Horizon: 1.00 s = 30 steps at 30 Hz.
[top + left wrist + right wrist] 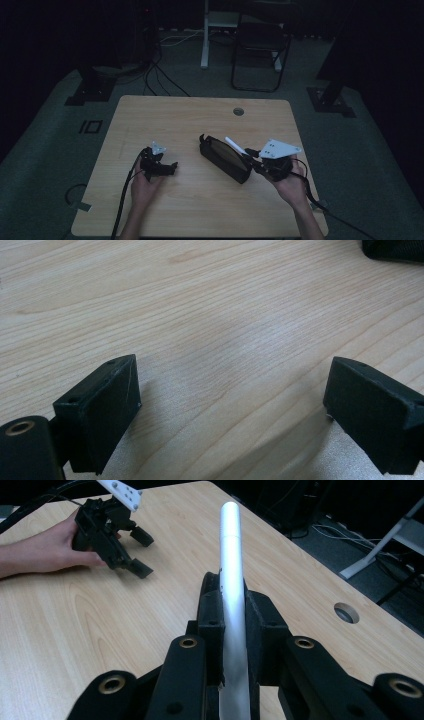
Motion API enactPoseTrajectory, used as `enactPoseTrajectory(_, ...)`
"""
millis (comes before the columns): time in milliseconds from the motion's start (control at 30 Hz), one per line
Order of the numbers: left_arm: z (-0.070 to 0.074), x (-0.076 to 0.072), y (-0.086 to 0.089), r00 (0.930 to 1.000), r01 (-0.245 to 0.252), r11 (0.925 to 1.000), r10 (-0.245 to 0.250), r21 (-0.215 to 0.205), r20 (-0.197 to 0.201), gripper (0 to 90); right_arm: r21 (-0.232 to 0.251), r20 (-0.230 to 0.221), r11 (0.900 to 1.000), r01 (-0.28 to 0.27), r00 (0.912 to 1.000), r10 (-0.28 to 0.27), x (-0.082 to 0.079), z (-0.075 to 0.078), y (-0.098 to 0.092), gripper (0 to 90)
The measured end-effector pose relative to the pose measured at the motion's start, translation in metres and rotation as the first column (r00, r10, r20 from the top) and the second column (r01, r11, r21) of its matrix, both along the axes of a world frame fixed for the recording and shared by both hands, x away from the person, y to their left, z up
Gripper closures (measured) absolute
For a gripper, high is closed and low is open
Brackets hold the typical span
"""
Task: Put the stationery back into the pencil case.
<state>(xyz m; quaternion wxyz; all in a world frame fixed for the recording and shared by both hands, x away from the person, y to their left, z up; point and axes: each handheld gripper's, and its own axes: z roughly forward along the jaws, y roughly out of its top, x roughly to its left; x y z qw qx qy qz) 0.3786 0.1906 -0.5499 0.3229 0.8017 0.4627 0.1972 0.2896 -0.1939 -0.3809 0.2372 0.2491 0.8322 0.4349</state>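
A silver-white pen (231, 545) is clamped between the jaws of my right gripper (234, 597), which is shut on it. In the high view the right gripper (250, 154) holds the pen (234, 145) slanting up and to the left, just over the right end of an open black pencil case (225, 159) lying on the wooden table (200, 120). My left gripper (170, 167) rests low on the table to the left of the case, held in a hand. Its jaws stand wide apart (232, 390) with bare wood between them. A corner of the case (395, 249) lies beyond them.
A round cable hole (238, 111) sits near the table's far edge. Beyond the table stand a dark folding chair (260, 45) and a white desk leg (205, 40). Cables trail from both grippers toward the near edge.
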Motion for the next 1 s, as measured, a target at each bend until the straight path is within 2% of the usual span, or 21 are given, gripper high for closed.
enactPoseTrajectory(400,0.0,0.0,0.0,1.0,0.0,1.0,0.0,0.0,0.0,8.3,0.02,0.004,1.0,0.016,0.9999,-0.016,0.008,0.004,-0.001,79.0)
enactPoseTrajectory(1000,0.0,0.0,0.0,1.0,0.0,1.0,0.0,0.0,0.001,8.3,0.055,-0.001,0.998,0.041,0.9992,-0.041,0.031,0.004,0.002,79.0)
